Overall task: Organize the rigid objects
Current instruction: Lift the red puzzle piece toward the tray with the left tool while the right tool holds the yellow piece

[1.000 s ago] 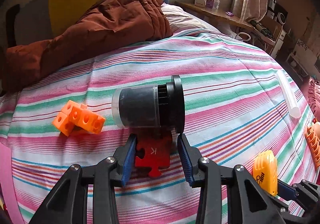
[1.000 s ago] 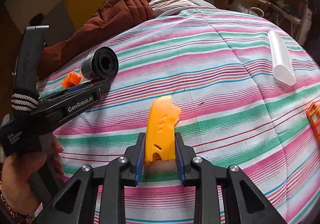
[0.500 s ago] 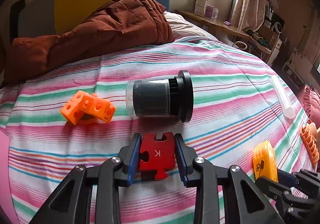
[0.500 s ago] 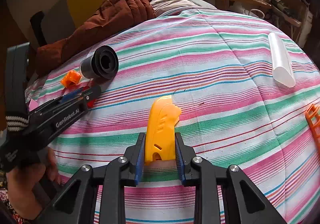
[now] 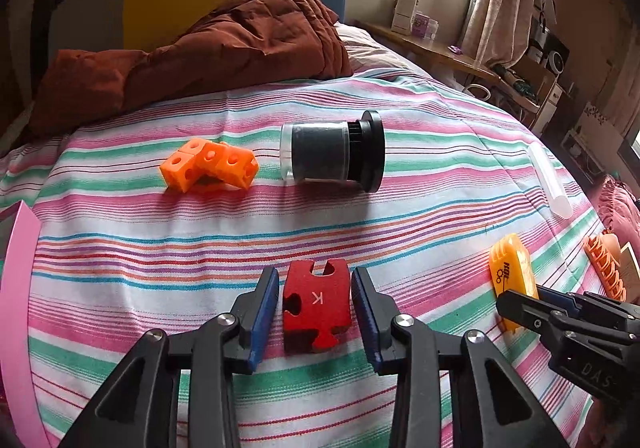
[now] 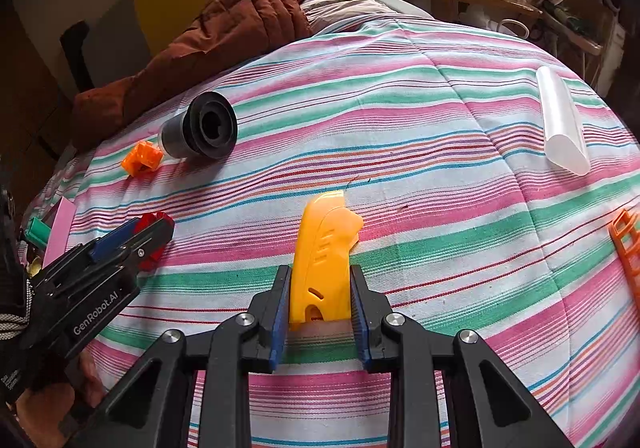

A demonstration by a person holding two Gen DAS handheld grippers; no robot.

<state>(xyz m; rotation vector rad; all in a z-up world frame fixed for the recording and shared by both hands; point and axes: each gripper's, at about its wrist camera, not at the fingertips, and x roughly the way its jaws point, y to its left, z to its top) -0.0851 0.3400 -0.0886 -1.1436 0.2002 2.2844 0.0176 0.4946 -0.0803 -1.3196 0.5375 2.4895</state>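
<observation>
A red puzzle piece [image 5: 315, 306] marked K lies on the striped bedspread between the fingers of my left gripper [image 5: 314, 292]. The jaws stand slightly apart from its sides, so the left gripper is open. My right gripper [image 6: 320, 288] is shut on a yellow plastic piece [image 6: 324, 254], which also shows in the left wrist view [image 5: 512, 272]. The left gripper shows in the right wrist view [image 6: 132, 236]. A black cylinder [image 5: 334, 156] with a clear sleeve lies on its side farther back, next to orange cubes [image 5: 210, 166].
A brown quilt [image 5: 224, 48] is heaped at the head of the bed. A clear tube [image 6: 560, 126] lies at the right. An orange ribbed piece [image 5: 604, 272] sits at the right edge. A pink sheet [image 5: 16, 288] lies at the left edge.
My left gripper closed on the red puzzle piece, pulled it back away from the black cylinder, and has now opened around it. The right gripper kept still with the yellow piece.
</observation>
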